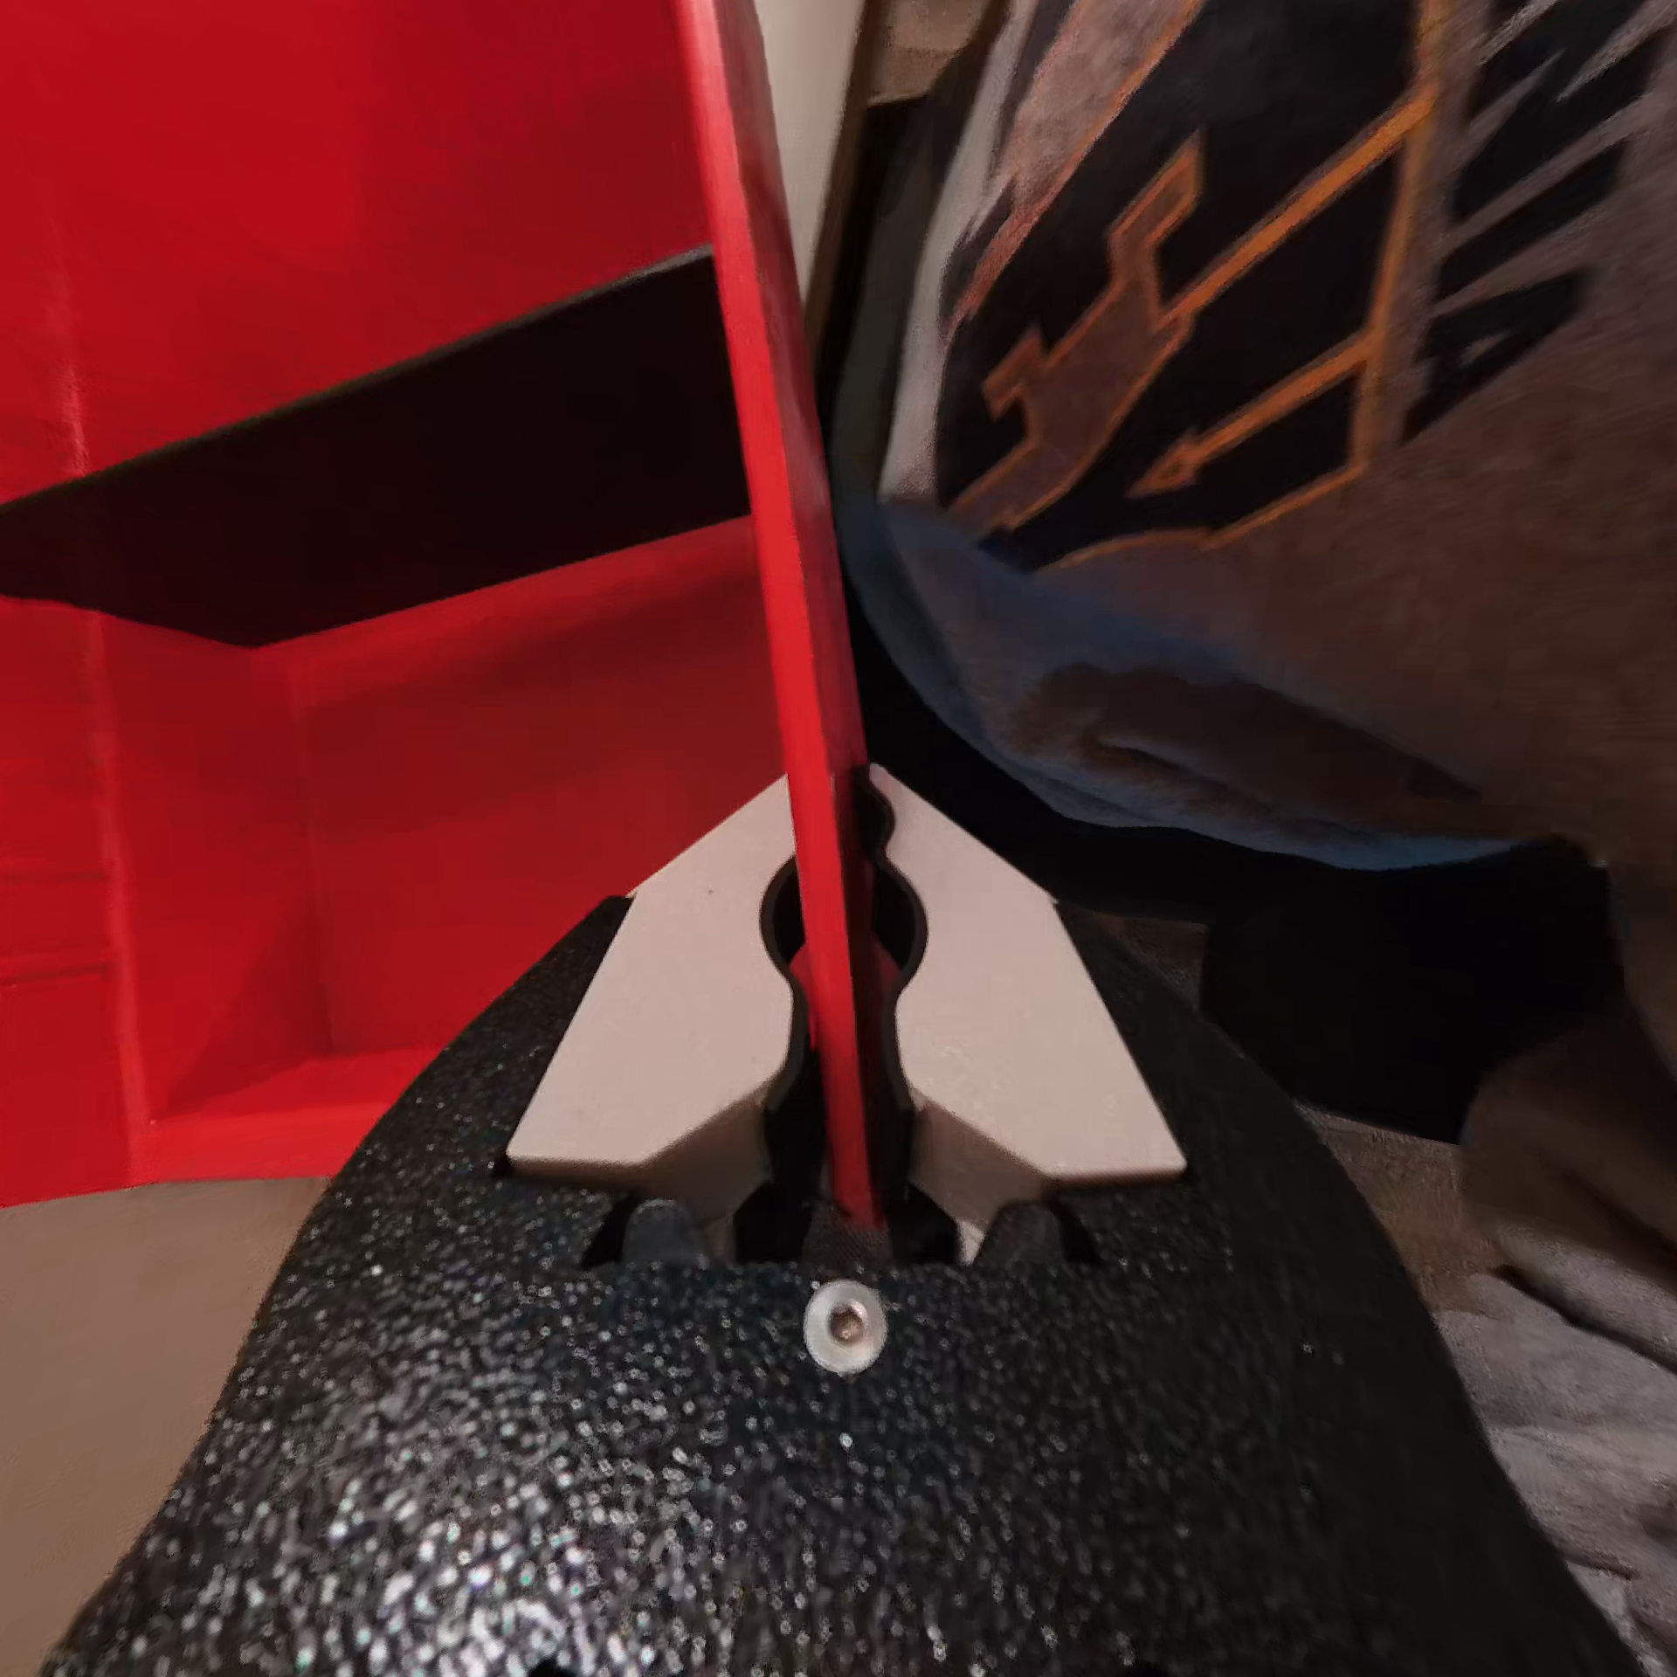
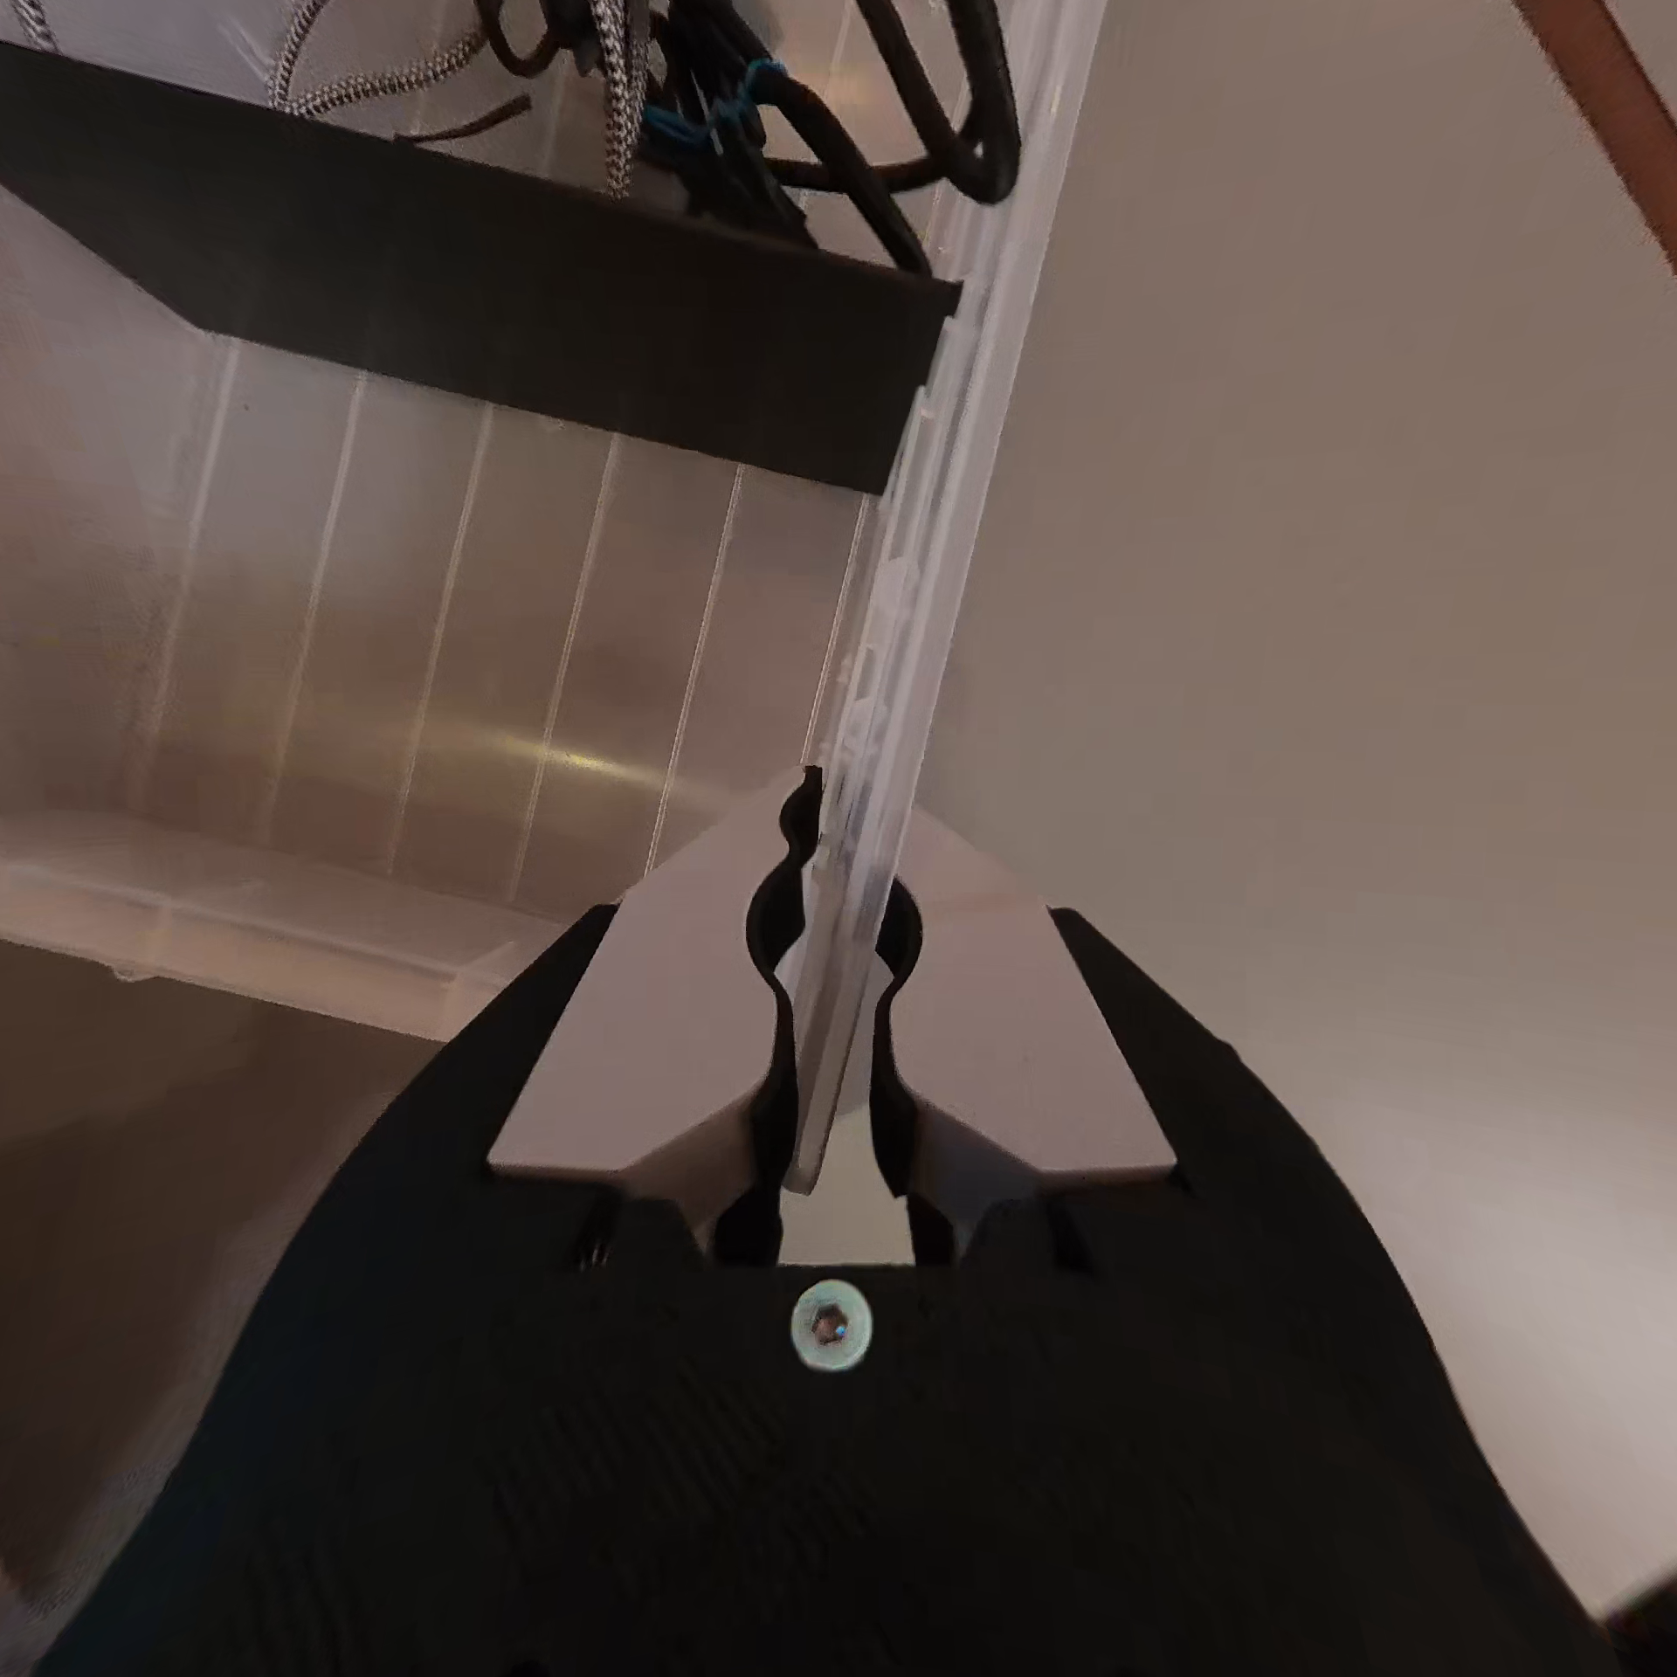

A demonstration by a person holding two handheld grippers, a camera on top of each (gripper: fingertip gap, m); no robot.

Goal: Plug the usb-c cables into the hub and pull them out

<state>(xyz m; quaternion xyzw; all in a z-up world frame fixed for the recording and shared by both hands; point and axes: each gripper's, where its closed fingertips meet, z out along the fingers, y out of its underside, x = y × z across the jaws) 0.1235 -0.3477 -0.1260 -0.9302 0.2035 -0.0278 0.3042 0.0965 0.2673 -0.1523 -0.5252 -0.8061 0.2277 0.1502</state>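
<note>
The left gripper [image 1: 839, 916] has its fingers [image 1: 699, 1016] clamped on the thin side wall of a red bin [image 1: 767, 508], which has a black band [image 1: 363, 490] across its inside. Just beside the bin is a person's patterned grey garment [image 1: 1270, 454]. The right gripper [image 2: 839, 916] has its fingers [image 2: 671, 1007] closed on the edge of a clear plastic bin [image 2: 944, 581]. In this bin, behind a black strip [image 2: 508, 299], lie the tangled cables [image 2: 799, 100], dark and braided. The hub I cannot see in either view.
</note>
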